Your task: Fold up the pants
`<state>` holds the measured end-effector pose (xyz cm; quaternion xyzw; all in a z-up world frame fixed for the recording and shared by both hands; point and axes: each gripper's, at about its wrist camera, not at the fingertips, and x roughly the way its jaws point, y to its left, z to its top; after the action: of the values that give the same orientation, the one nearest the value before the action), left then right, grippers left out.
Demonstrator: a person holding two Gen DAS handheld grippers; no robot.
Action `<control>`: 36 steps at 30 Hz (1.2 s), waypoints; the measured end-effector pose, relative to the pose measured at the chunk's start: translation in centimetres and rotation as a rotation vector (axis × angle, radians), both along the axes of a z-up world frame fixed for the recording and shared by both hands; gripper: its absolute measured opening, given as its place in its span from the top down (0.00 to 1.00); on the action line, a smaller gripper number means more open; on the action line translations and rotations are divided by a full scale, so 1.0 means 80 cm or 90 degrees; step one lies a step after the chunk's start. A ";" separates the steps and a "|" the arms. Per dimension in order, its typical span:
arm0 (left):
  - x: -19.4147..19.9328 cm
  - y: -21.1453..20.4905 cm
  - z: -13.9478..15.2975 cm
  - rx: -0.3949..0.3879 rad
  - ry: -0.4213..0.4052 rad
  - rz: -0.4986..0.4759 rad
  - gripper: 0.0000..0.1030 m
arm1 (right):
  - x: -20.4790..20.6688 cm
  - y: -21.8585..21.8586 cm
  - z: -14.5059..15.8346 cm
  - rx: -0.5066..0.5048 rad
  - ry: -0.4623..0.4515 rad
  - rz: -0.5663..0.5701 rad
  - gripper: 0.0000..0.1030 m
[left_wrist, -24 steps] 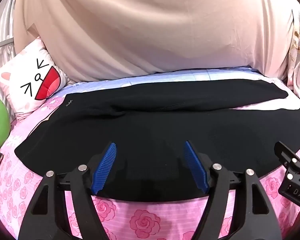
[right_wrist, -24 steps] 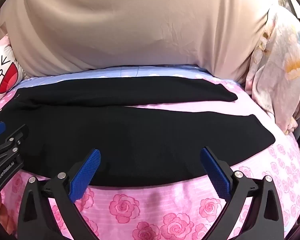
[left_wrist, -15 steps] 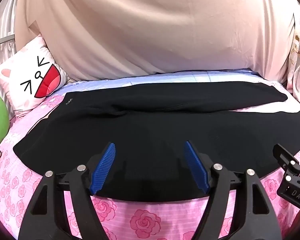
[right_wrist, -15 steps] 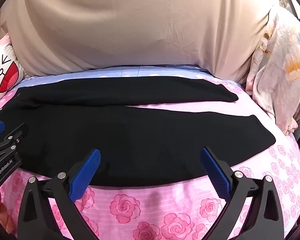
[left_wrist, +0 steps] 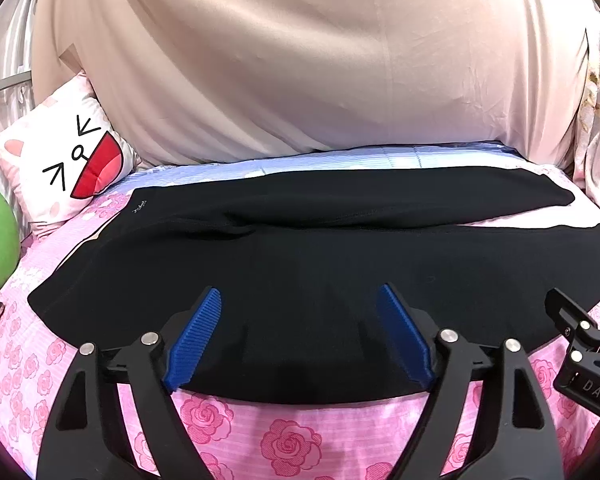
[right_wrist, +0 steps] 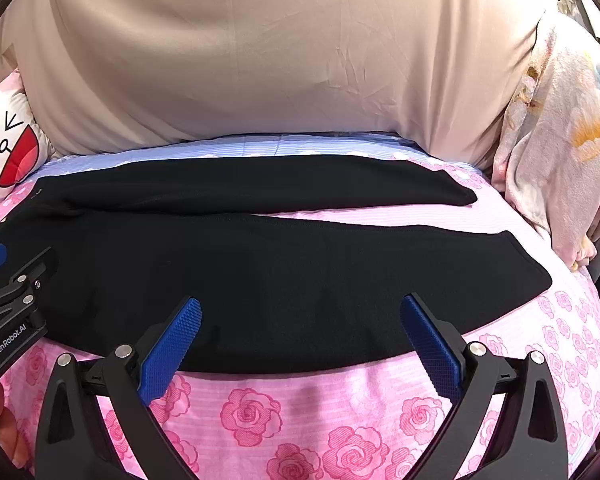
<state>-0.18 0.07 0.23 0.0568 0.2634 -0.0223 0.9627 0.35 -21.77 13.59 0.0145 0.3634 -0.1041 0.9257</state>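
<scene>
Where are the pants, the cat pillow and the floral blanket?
pants (left_wrist: 340, 264), left wrist view, near leg's middle.
cat pillow (left_wrist: 66, 168), left wrist view, its face.
floral blanket (right_wrist: 560, 168), right wrist view, bunched folds.

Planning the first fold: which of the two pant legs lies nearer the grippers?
The near leg, the wider black band just ahead of both hand-held grippers; the far leg lies behind it, against the beige sheet.
</scene>
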 end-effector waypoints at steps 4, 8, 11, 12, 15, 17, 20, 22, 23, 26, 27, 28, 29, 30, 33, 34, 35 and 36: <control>-0.001 0.001 -0.001 0.000 -0.001 0.000 0.23 | -0.001 0.000 0.001 0.000 -0.001 0.000 0.05; -0.001 0.003 -0.002 -0.001 0.000 -0.001 0.23 | -0.002 0.000 0.001 0.000 -0.002 0.000 0.05; -0.002 0.002 -0.002 -0.002 0.001 0.000 0.23 | -0.003 0.001 0.001 0.000 -0.003 0.001 0.05; -0.002 0.004 -0.002 -0.003 0.002 0.000 0.23 | -0.003 0.001 0.001 0.000 -0.002 0.001 0.05; -0.001 0.004 -0.002 -0.003 0.002 0.000 0.23 | -0.004 0.001 0.001 0.000 -0.004 0.001 0.05; -0.001 0.004 -0.002 -0.003 0.002 -0.001 0.23 | -0.004 0.000 0.001 0.000 -0.004 0.001 0.05; -0.001 0.005 -0.001 -0.003 0.002 0.000 0.23 | -0.004 0.000 0.001 0.001 -0.004 0.001 0.05; -0.001 0.004 -0.001 -0.003 0.003 0.000 0.23 | -0.005 0.000 0.001 0.001 -0.004 0.001 0.05; -0.001 0.005 -0.001 -0.003 0.002 0.000 0.23 | -0.005 0.000 0.001 0.001 -0.004 0.001 0.05; -0.001 0.004 -0.001 -0.003 0.002 0.000 0.23 | -0.005 0.000 0.002 0.001 -0.005 0.001 0.05; 0.000 0.005 -0.001 -0.004 0.003 0.001 0.23 | -0.005 0.000 0.002 0.001 -0.005 0.001 0.05; 0.000 0.005 -0.001 -0.004 0.003 0.001 0.23 | -0.004 0.000 0.002 0.001 -0.004 0.001 0.05; -0.001 0.004 -0.001 -0.004 0.002 0.001 0.23 | -0.004 0.000 0.002 0.001 -0.004 0.002 0.05; 0.000 0.005 -0.001 -0.004 0.002 0.000 0.23 | -0.004 0.000 0.002 0.001 -0.005 0.002 0.05; 0.000 0.005 -0.001 -0.004 0.003 0.000 0.23 | -0.004 0.000 0.001 0.001 -0.005 0.002 0.05; 0.000 0.005 -0.001 -0.004 0.003 0.001 0.23 | -0.004 0.000 0.002 0.001 -0.005 0.002 0.05; 0.000 0.005 -0.001 -0.004 0.003 0.000 0.23 | -0.004 0.000 0.002 0.001 -0.005 0.002 0.05; 0.000 0.005 -0.001 -0.004 0.003 0.000 0.23 | -0.004 0.000 0.002 0.001 -0.005 0.002 0.05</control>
<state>-0.20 0.44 0.17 0.0540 0.2654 -0.0230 0.9624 0.01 -21.74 13.73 0.0153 0.3597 -0.1026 0.9273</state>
